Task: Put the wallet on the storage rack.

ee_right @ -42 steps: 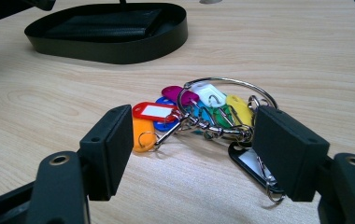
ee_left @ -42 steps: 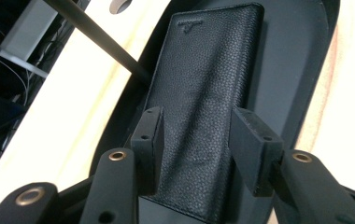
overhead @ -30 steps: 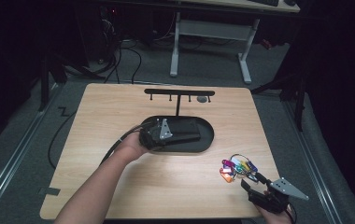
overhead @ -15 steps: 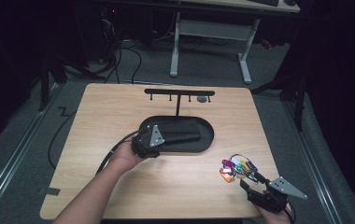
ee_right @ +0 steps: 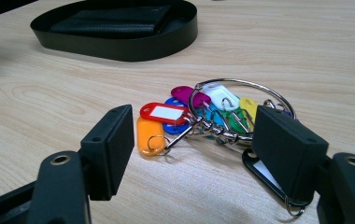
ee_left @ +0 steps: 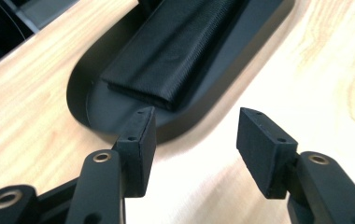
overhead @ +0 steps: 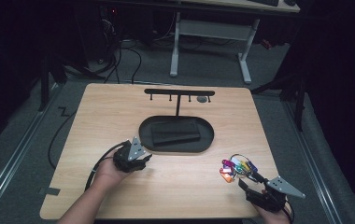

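Lying flat in the black oval tray (overhead: pixel 147 140), the black wallet (overhead: pixel 175 132) is the only thing we see inside it, and the tray sits at the middle of the bench (overhead: pixel 96 112), just in front of a black hook rack (overhead: pixel 179 92). In the left gripper view the wallet (ee_left: pixel 175 51) rests lengthwise, its folded end near the tray's near rim (ee_left: pixel 80 84).

We see the left forearm come in from the bottom of the high view, its hand just beside the tray's near-left edge. The left hand-held gripper (overhead: pixel 136 156) points toward the tray; its jaws have just been opening and now stand wide apart, with bare wood between the pads (ee_left: pixel 140 140), which touch nothing.

Near the right front corner of the bench lies a bunch of coloured key tags (overhead: pixel 236 169) on a metal ring (ee_right: pixel 241 100). Our right hand-held gripper (overhead: pixel 255 186) rests low just behind it, and its jaws are spread either side of the tags without pressing on them. In the right gripper view the red tag (ee_right: pixel 164 113) and the orange tag (ee_right: pixel 147 135) lie nearest the left pad.
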Motion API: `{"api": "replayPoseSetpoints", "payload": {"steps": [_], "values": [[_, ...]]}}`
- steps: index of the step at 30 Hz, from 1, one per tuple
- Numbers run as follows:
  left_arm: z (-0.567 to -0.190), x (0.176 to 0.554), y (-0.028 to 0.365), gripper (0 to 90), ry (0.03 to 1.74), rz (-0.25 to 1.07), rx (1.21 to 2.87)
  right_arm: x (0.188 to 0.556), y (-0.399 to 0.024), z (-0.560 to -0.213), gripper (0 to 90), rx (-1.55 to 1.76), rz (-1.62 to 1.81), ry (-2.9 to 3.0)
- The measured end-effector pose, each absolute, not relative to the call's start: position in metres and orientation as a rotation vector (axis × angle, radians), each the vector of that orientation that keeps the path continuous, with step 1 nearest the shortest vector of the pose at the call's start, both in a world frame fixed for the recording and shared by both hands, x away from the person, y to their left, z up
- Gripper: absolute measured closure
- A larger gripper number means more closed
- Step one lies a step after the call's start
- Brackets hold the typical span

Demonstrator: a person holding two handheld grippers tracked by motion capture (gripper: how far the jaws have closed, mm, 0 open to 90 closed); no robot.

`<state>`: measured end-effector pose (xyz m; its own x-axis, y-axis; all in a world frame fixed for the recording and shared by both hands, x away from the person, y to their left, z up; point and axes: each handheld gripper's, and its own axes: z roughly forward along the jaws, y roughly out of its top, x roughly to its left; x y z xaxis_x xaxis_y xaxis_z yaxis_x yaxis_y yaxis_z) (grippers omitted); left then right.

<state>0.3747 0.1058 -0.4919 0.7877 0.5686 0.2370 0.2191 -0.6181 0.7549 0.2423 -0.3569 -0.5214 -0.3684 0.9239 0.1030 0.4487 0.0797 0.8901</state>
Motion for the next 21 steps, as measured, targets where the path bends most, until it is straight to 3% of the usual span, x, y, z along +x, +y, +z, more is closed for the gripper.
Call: {"api": "replayPoseSetpoints", "payload": {"steps": [21], "values": [[-0.519, 0.300, 0.161, 43.1, 0.834, 0.447, 2.071, 0.242, -0.354, -0.520, 31.6, 1.325, 1.256, 1.882]]}}
